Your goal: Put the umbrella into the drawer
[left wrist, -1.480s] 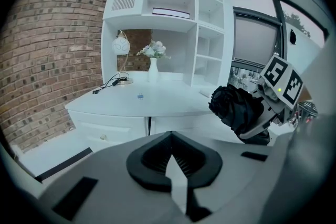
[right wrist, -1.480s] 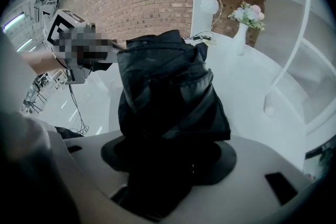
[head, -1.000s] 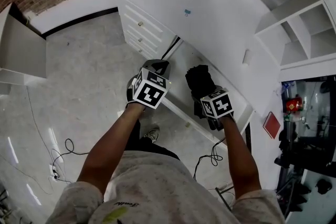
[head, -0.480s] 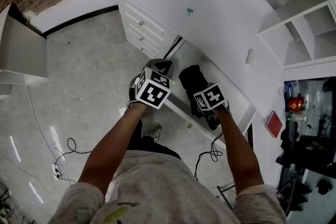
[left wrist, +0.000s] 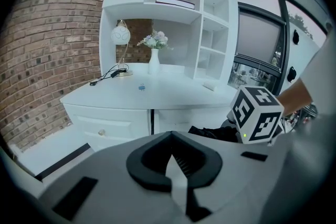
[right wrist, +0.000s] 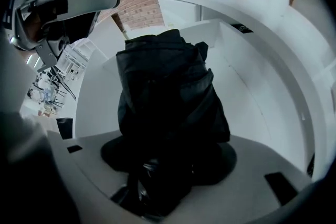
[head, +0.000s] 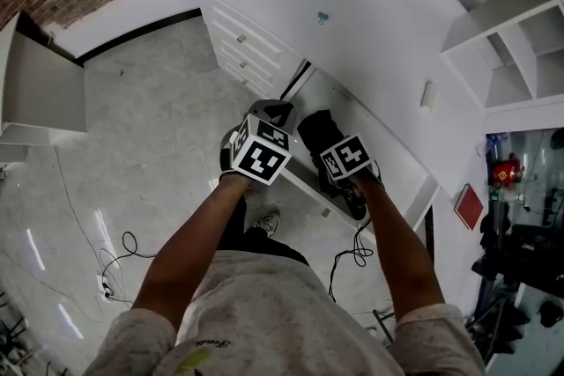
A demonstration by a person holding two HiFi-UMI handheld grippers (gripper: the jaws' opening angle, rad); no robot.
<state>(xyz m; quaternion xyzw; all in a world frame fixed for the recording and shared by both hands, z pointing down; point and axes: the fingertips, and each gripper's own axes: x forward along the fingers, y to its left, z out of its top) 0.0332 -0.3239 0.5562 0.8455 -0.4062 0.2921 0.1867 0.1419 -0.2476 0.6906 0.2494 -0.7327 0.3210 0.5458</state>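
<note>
Over the open drawer [head: 381, 147]: umbrella [head: 317, 129] closing in.
Against 1 second ago, my right gripper [head: 333, 147] has carried the folded black umbrella nearer the drawer's front; lowering looks next. Its own view shows jaws clamped on the umbrella, which the head view hides. Left gripper [left wrist: 171, 166] jaws sit together, empty, beside the drawer front.

Your left tongs [left wrist: 172, 168] are closed, the jaws meeting tip to tip with nothing between them. Your right tongs [right wrist: 157, 186] are clamped on the black folded umbrella [right wrist: 168, 97]. Your bare left forearm [head: 198, 242] and right forearm [head: 398, 246] reach forward and down, holding the two tongs side by side, near each other.
</note>
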